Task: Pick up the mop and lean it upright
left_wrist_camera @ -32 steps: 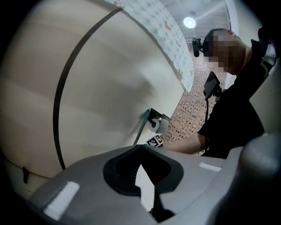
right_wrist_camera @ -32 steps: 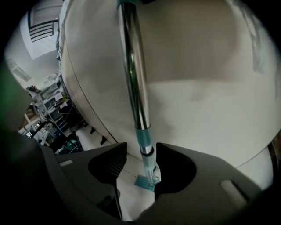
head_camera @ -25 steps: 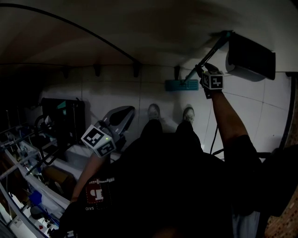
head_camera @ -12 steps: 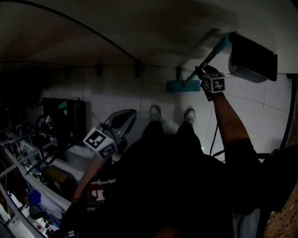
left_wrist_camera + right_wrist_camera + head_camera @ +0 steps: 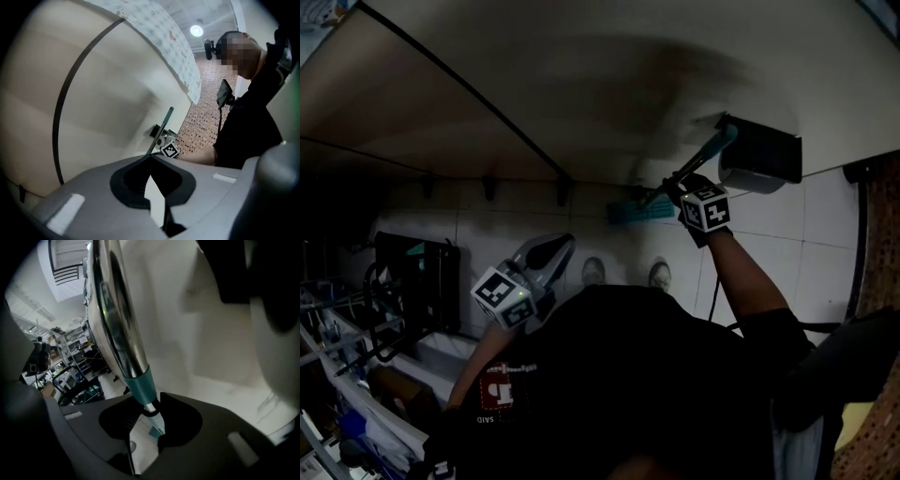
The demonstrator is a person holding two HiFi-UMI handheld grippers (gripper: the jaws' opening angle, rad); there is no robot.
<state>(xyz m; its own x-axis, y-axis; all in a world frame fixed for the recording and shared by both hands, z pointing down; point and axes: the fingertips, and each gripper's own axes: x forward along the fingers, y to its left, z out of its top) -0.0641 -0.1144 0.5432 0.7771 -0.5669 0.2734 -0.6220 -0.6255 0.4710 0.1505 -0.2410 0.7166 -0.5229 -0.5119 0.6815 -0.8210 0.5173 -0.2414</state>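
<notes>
Steel mop (image 5: 115,324) gripped by R tongs (image 5: 149,401); L tongs (image 5: 150,157) shut.

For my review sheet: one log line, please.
right gripper shut on mop handle | mop head down, handle tilted | left gripper shut, empty

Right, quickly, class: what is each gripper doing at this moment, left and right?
Left gripper: jaws shut, nothing between them.
Right gripper: jaws shut on the mop handle.
</notes>
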